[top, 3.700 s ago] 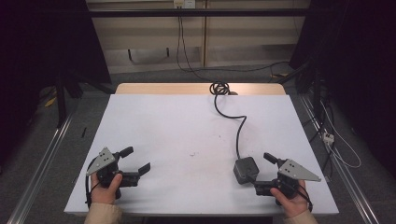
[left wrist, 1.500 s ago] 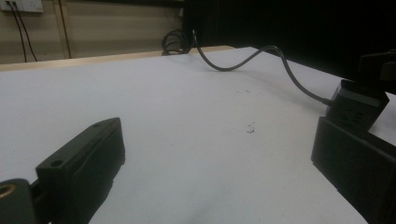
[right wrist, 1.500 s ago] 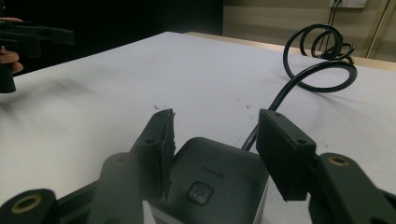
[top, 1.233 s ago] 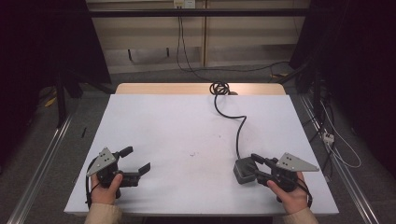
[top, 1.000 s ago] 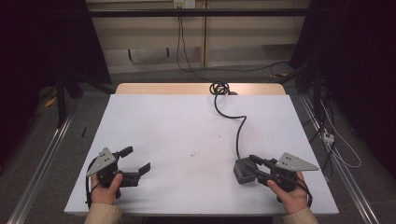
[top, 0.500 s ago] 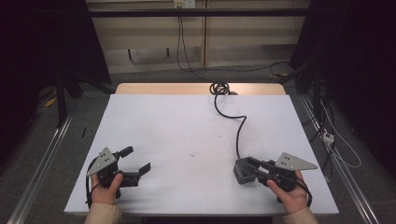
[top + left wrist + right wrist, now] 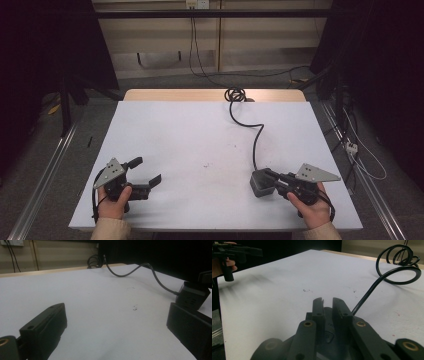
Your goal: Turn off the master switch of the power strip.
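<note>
Right claw (image 7: 274, 180): near right edge of the desk, held in the person's right hand (image 7: 310, 207); its jaws have just been closing and now stand narrow, against the small dark grey box-shaped power adapter (image 7: 261, 182); in the right gripper view the adapter lies under and between the jaws, but whether the pads press on it I cannot tell.
Left claw (image 7: 146, 173): near left, held in the left hand (image 7: 114, 201), jaws wide apart with nothing between them.
Power adapter: on the white desk (image 7: 190, 145), near its front right, just ahead of the right hand.
Black round cable (image 7: 257, 140): runs from the adapter away across the desk.
Cable coil (image 7: 235, 94): at the far edge, on the bare wooden strip.
</note>
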The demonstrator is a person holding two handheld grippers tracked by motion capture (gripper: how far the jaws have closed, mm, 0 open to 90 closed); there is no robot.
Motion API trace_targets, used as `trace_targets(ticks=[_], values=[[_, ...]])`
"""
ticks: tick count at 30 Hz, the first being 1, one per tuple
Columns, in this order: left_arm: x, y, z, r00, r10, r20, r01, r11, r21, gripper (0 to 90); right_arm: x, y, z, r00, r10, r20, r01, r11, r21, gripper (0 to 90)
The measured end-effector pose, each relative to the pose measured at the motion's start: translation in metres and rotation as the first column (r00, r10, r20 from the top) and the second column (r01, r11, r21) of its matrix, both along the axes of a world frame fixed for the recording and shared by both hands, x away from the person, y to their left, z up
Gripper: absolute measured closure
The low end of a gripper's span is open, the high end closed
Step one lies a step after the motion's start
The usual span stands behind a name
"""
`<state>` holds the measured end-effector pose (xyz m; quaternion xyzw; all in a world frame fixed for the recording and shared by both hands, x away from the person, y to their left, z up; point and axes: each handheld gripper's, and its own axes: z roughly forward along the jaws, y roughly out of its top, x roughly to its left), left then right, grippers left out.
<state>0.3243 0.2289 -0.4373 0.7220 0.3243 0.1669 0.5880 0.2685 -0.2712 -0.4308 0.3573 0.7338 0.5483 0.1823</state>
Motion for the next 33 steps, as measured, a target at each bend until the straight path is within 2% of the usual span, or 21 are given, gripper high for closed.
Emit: trace_targets(ticks=[8,33], values=[[0.0001,-0.0003,0.0,1.0,-0.001,0.0,0.001,1.0,-0.003,2.8,0.0005,-0.0029,-0.0008,1.0,0.008,-0.006,-0.008,1.0,-0.002,85.1],[0.0,-0.0001,-0.0001,1.0,-0.001,0.0,0.001,1.0,-0.006,2.8,0.0001,-0.0066,-0.0016,0.9987,0.035,-0.036,-0.035,0.999,-0.002,90.0]])
